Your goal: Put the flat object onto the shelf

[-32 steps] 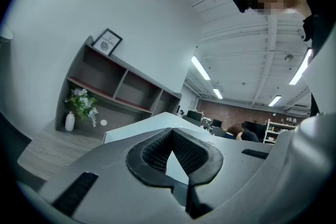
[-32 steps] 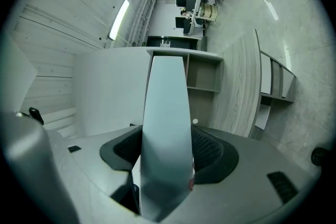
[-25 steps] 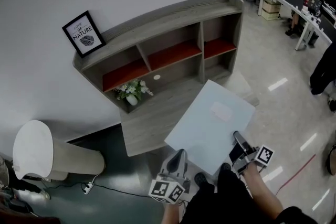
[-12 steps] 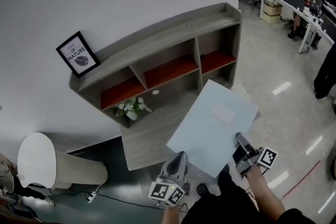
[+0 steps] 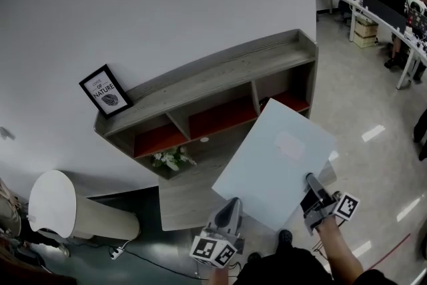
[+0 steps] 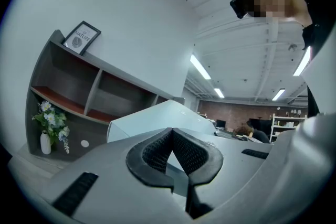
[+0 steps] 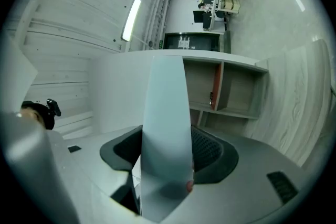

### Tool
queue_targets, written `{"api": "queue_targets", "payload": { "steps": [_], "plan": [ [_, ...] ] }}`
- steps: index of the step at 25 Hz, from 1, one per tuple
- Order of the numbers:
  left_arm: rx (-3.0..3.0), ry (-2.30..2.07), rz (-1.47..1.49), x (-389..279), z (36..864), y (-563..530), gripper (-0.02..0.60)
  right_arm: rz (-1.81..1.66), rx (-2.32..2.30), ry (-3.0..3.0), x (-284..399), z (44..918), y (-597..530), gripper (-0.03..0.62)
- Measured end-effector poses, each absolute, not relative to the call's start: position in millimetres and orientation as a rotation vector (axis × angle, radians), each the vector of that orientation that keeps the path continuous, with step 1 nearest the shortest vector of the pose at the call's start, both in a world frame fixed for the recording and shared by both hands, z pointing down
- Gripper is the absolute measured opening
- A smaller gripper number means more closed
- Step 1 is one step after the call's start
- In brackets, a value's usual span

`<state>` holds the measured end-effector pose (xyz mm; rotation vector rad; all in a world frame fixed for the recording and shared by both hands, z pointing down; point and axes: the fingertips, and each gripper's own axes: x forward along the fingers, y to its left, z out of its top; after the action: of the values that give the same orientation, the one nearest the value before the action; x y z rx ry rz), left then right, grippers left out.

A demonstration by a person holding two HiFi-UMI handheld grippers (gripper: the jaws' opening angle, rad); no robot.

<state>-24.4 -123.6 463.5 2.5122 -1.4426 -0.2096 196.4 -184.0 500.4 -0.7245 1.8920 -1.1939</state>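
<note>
1. Left gripper (image 5: 231, 205) lowest in the head view, fingers closed tight on the near left edge of the pale blue panel (image 5: 275, 158). Thin strip of panel visible between the pads in the left gripper view.
2. Right gripper (image 5: 312, 185) at the near right edge, fingers clamped on the same panel. Sheet seen edge-on between them in the right gripper view.
3. Panel held up in the air between both grippers, tilted, far corner raised toward the shelf unit (image 5: 213, 87) and overlapping its right-hand compartment in the head view. Paler rectangular patch (image 5: 291, 145) on the upper face.
4. Grey wood table (image 5: 180, 200) below the panel. White cylindrical bin (image 5: 50, 203) on the floor to the left.
5. Vase of white flowers (image 5: 171, 158) on the table under the left compartment.
6. Shelf unit against the white wall, three compartments with red floors.
7. Framed print (image 5: 106, 91) on the shelf top, left end, leaning on the wall.
8. Office desks with monitors (image 5: 373, 0) far right.
</note>
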Motion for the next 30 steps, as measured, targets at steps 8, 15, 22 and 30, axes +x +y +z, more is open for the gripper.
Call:
{"api": "queue_targets", "payload": {
  "steps": [8,15,22,30],
  "plan": [
    [2.483,-1.512,-0.251,0.3,442.4,-141.7,0.012,-1.137,-0.649,1.974,217.1,469.1,-221.2,0.285],
    [2.471,-1.528,-0.249,-2.2,432.8,-149.6,0.012,-1.092,-0.63,2.003,221.6,450.1,-247.0,0.285],
    [2.51,-1.483,-0.271,-13.1,427.1,-169.7,0.012,-0.986,-0.637,2.049,213.8,410.0,-268.3,0.285],
    [2.587,-1.401,-0.269,-40.6,406.7,-197.2,0.012,-0.759,-0.674,2.148,198.4,325.4,-296.4,0.285]
  ]
}}
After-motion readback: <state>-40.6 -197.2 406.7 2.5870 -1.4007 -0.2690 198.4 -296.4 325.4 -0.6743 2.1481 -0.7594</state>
